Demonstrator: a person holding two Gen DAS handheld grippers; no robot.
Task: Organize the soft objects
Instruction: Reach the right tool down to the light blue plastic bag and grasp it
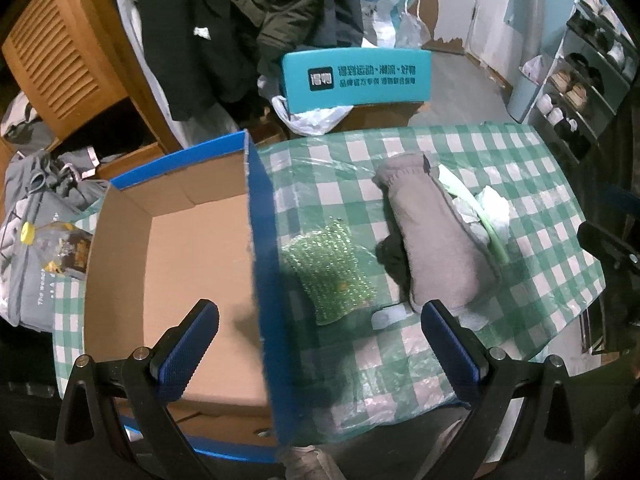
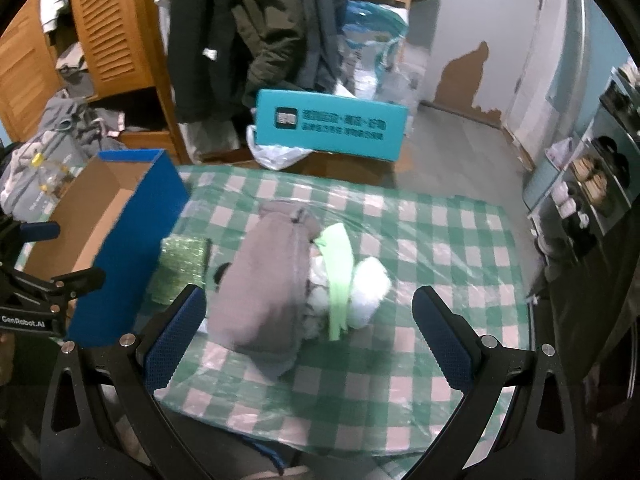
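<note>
A blue cardboard box [image 1: 262, 240] [image 2: 132, 224] with a bare brown inside stands open at the table's left. Right of it lie a green bubble-wrap sheet [image 1: 330, 270] [image 2: 182, 266], a grey fleece garment [image 1: 434, 232] [image 2: 262, 284], a dark cloth [image 1: 394, 258] under it, and a white soft bundle with a light green strip [image 1: 490, 210] [image 2: 340, 284]. My left gripper [image 1: 320, 320] is open, straddling the box's right wall with nothing held. My right gripper [image 2: 308, 308] is open just before the grey garment, not touching it.
A green-and-white checked cloth under clear plastic covers the table [image 1: 532, 200] [image 2: 440, 240]. Behind it stand a teal box [image 1: 356, 80] [image 2: 330, 128], hanging coats and a wooden cabinet [image 1: 68, 56]. A shoe rack [image 1: 580, 80] is at the right. Grey clothes [image 1: 32, 216] pile left.
</note>
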